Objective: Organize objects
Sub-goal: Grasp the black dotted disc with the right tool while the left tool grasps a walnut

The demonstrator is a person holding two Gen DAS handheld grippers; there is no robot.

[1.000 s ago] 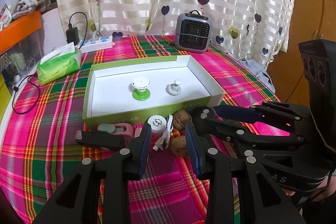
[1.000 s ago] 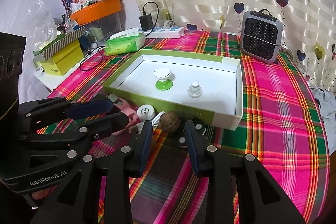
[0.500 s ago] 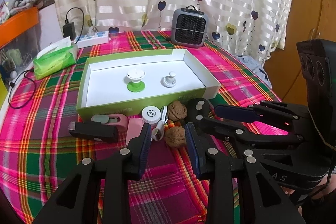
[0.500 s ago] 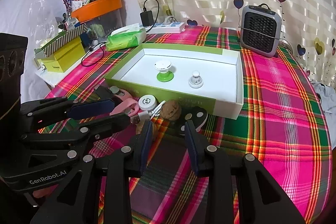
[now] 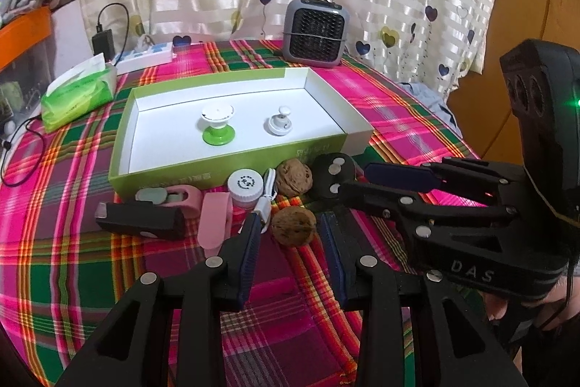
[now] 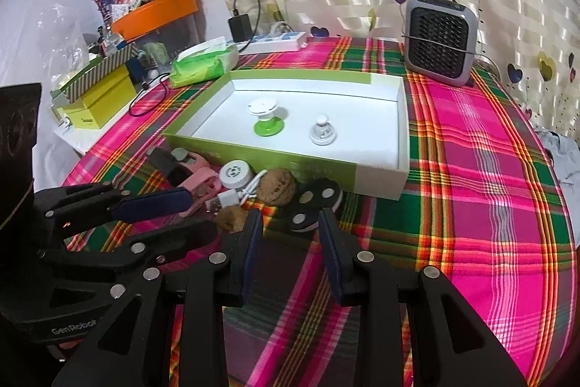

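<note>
A green-and-white box [image 5: 224,165] [image 6: 290,156] holds a green-based knob [image 5: 217,124] [image 6: 266,116] and a small white knob [image 5: 280,122] [image 6: 322,133]. In front of it lie two walnuts [image 5: 293,225] [image 5: 293,177], a white jar [image 5: 245,185] [image 6: 235,173], a black disc with silver studs [image 5: 331,175] [image 6: 311,204], pink clips [image 5: 214,220] and a black bar [image 5: 141,220]. My left gripper [image 5: 290,223] is open with the near walnut between its tips. My right gripper [image 6: 288,218] is open, just in front of the disc.
A grey heater [image 5: 315,37] [image 6: 440,40] stands at the back. A green tissue pack [image 5: 78,95] [image 6: 204,62] and a white power strip [image 5: 145,55] lie at the left rear. Yellow and orange boxes [image 6: 98,97] stand off the table's left side.
Both grippers have drawn back a little from the box and the objects now sit farther ahead of the tips. Jaws stay open. Nothing was picked up.
</note>
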